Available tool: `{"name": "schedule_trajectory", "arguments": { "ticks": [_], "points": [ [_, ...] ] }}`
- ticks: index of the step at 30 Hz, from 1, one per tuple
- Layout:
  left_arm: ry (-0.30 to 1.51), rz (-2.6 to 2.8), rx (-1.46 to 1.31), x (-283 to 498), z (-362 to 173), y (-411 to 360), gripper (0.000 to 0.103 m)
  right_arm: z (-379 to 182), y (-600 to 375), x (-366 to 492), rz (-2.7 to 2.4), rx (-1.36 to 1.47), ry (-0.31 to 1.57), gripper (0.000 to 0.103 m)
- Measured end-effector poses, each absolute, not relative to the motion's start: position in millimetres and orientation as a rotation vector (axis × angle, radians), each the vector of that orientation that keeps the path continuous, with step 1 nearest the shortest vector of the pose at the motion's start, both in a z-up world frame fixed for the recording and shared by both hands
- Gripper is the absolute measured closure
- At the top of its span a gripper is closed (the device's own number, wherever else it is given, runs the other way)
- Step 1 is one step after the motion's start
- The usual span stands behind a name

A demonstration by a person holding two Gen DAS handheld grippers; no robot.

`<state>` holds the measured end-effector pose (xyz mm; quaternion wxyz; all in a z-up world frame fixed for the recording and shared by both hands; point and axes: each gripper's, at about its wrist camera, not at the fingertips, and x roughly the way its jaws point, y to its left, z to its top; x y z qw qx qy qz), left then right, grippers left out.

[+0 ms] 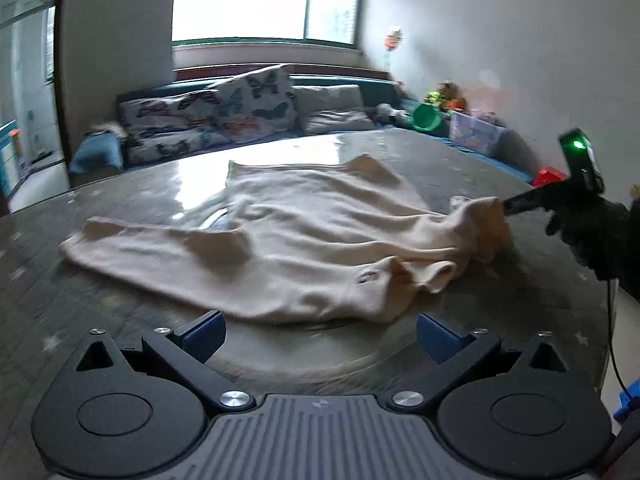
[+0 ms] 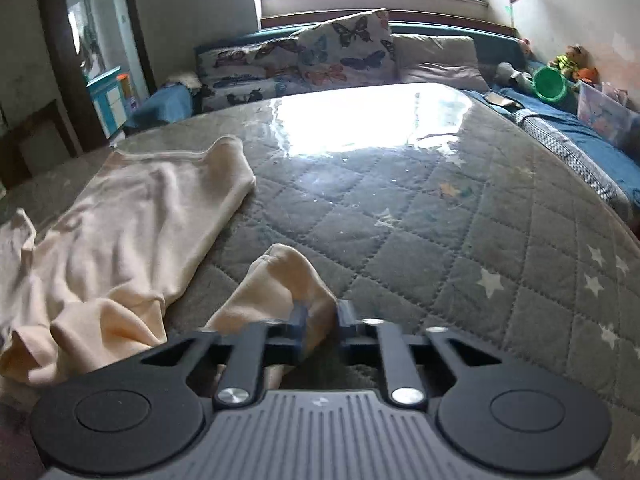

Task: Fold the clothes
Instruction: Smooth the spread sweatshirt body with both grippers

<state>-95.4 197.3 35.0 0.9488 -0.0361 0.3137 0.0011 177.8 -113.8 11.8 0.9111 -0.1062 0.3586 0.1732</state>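
1 cream garment [image 1: 304, 236] | left hand-held gripper [image 1: 320, 338] spread, empty | right hand-held gripper [image 2: 320, 320] pinching its sleeve

Cream garment [image 1: 304, 236]; grey star-quilted cover [image 2: 460, 248]; butterfly pillows [image 2: 344, 52].

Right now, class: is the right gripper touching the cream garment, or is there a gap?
Touching. The right wrist view shows the right gripper with its blue fingers closed on a bunched fold of the cream garment, lifted off the quilted surface.
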Motion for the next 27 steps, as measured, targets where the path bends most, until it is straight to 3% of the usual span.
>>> {"name": "schedule_trajectory", "arguments": {
  "ticks": [6,14,22,27],
  "points": [
    [0.65,-0.066,-0.048,-68.8,26.8,177.8,0.0,14.7,-109.8,187.6,0.281,-0.315,0.692,0.096],
    [0.692,-0.104,-0.009,-37.9,13.1,158.8,0.0,29.7,-130.6,186.6,0.172,-0.344,0.637,0.089],
    [0.682,-0.098,0.051,-29.6,2.5,152.1,0.001,41.2,-76.2,99.1,0.694,-0.444,0.592,0.071],
    [0.676,-0.098,0.082,-28.3,0.9,153.9,0.007,32.2,-25.0,38.9,0.968,-0.638,0.511,0.071]
  ]
}}
